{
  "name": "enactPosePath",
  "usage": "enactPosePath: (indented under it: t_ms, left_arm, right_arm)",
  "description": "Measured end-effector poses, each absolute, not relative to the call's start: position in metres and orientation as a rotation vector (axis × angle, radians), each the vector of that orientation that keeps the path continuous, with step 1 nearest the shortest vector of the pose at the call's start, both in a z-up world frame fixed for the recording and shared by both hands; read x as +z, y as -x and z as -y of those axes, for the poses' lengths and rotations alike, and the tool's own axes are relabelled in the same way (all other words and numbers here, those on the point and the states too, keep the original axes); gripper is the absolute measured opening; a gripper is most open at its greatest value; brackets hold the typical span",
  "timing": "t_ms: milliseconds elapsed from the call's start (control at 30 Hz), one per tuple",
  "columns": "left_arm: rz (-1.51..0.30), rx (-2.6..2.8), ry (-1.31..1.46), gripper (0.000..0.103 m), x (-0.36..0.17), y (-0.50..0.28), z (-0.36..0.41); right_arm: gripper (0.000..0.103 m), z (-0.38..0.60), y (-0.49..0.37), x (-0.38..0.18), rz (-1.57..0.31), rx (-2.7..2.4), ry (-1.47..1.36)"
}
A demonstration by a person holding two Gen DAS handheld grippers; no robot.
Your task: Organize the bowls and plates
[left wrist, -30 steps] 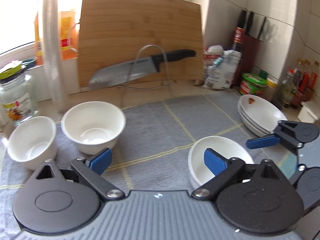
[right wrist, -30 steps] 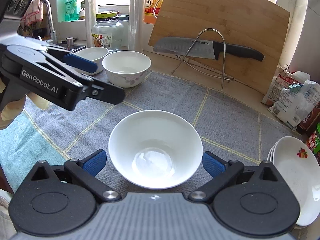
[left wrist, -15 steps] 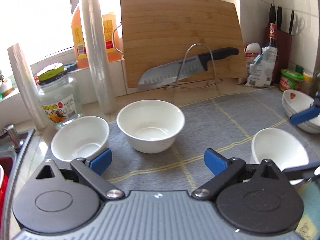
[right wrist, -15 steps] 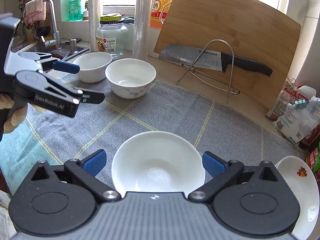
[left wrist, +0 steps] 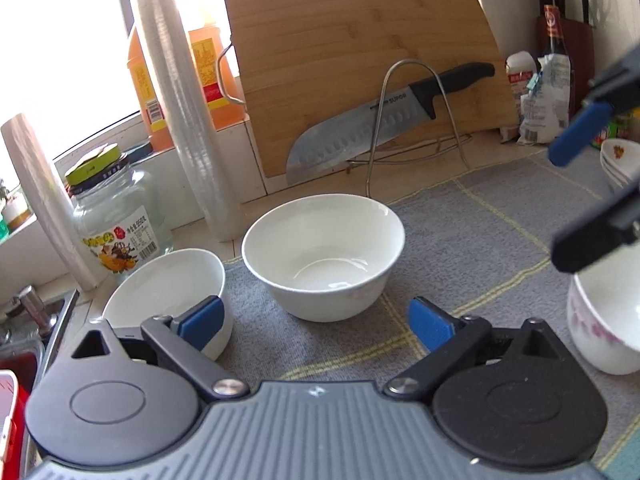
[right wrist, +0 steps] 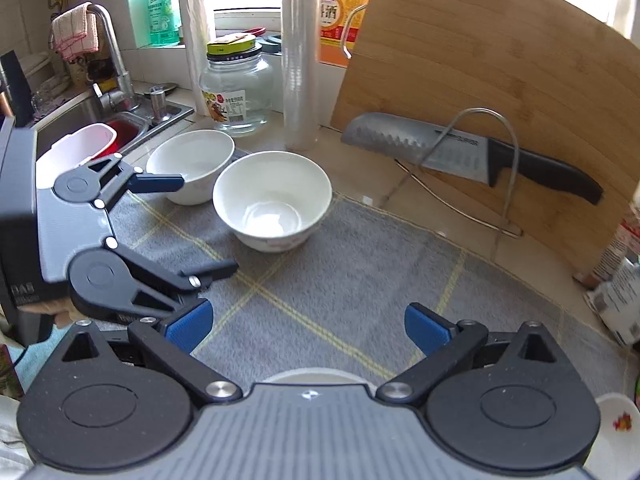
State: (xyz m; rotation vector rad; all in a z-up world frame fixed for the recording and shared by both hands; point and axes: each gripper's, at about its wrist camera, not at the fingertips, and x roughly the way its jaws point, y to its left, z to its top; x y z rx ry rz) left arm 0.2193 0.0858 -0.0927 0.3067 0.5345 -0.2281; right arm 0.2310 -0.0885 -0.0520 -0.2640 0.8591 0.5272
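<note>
Both tongs gape wide with nothing between the pads. Our left gripper [left wrist: 316, 322] hovers low over the grey mat [left wrist: 460, 232], its left pad overlapping the small bowl [left wrist: 160, 292] in view; whether it touches we cannot tell. Just ahead of its jaws, centred between them, sits the big bowl [left wrist: 324, 252], upright on the mat. The small bowl stands beside the big one, off the mat's edge toward the sink [right wrist: 80, 116].

Our right gripper [right wrist: 306, 326] hangs above bare mat, and only the rim of a third bowl [right wrist: 316, 376] peeks out under its body; in the left view that floral bowl [left wrist: 604, 320] stands on the mat below the right tongs. To the right of both tongs a stack of plates [left wrist: 620, 160] shows at the frame edge.

Farther on stand a jar [left wrist: 116, 220] and a film roll [left wrist: 184, 112]. Beyond them a knife [left wrist: 384, 120] rests in a wire rack against the board [left wrist: 360, 48].
</note>
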Motion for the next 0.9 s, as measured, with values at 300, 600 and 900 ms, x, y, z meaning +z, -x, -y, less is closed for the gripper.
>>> enactPosePath:
  t_ms: [300,600,900]
  left_arm:
    - [-0.542,-0.226,-0.310,0.098,-0.101,-0.234,-0.080]
    - [-0.559,-0.234,-0.293,0.091,-0.103,-0.244,-0.079]
    - [-0.570,-0.230,-0.260,0.090,-0.102,-0.250,-0.083]
  right_arm:
    - [0.102,0.068,-0.288,-0.056,-0.890,0.607,0.211]
    - [0.094,0.046,-0.331,-0.069,-0.918,0.647,0.215]
    - [0.084,0.029,-0.356,-0.079,-0.933,0.685,0.207]
